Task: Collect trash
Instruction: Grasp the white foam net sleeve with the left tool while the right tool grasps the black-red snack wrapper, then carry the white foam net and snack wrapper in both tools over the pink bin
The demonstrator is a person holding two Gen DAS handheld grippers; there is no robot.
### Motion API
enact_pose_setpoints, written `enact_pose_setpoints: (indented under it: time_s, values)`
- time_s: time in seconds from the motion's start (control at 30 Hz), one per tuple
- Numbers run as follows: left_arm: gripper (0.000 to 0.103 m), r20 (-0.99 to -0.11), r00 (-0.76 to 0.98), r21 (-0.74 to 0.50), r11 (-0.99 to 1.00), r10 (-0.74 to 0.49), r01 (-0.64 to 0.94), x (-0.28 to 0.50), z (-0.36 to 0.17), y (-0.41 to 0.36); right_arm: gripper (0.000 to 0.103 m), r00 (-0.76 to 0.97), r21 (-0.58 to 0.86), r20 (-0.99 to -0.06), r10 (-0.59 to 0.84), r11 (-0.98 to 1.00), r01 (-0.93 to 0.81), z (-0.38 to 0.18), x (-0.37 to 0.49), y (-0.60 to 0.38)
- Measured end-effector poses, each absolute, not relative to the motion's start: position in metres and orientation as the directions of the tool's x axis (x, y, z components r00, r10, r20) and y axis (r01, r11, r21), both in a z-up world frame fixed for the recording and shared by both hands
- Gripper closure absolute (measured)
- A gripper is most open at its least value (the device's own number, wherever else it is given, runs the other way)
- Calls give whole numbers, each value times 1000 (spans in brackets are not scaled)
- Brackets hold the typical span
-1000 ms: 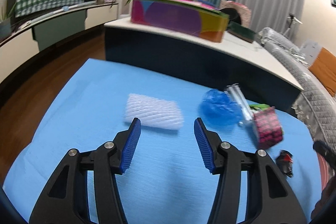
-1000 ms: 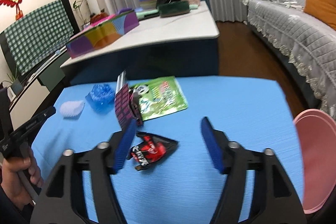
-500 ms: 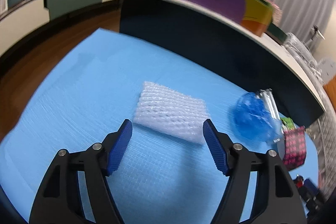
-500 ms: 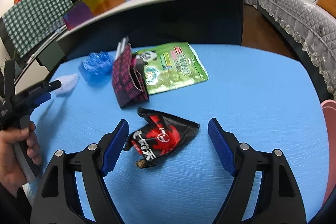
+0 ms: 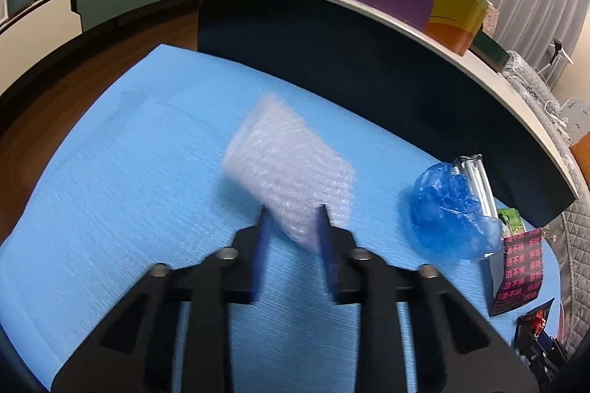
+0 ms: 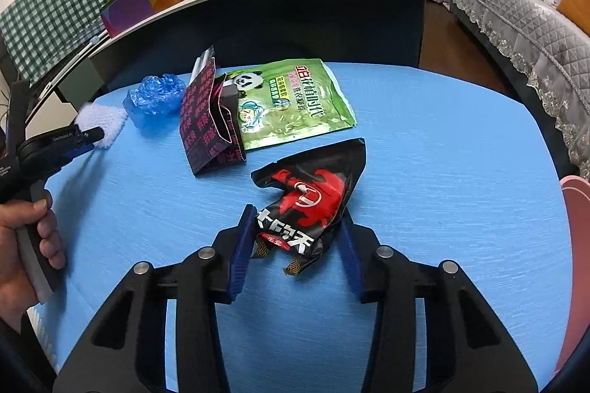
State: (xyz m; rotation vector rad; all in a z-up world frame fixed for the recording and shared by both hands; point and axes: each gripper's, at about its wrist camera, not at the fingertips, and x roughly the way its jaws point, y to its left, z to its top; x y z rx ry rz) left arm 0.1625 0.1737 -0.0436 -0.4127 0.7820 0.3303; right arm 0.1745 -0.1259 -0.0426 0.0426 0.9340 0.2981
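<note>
- White foam net: soft mesh sleeve, blurred, near the left end of the blue counter, its near end pinched.
- Black and red wrapper: crumpled, lying mid-counter in front of a patterned dark box and a green panda bag.
- Left tongs: jaws have just been closing, now narrow and clamped on the foam net.
- Right tongs: jaws have just been closing, about half open, pads pressing both sides of the wrapper's near end.
</note>
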Motion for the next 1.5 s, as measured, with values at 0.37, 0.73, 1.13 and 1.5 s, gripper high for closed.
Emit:
enact_pose_setpoints:
  time_s: [0.37, 0.73, 1.13, 1.5]
  values:
    - [90, -687, 715, -205, 909, 130, -363, 144, -22, 147, 60, 640, 145, -727, 250, 966, -213, -12, 158, -146]
    - [90, -645, 758, -160, 953, 95, -256, 119, 6, 113, 60, 715, 119, -667, 208, 978, -173, 21, 134, -172]
    - [90, -575, 818, -109, 989, 22, -103, 89, 41, 58, 60, 799, 81, -583, 145, 989, -120, 67, 93, -214]
    - [90, -529, 845, -99, 995, -76, 28, 73, 58, 10, 60, 826, 88, -553, 109, 994, -72, 95, 64, -251]
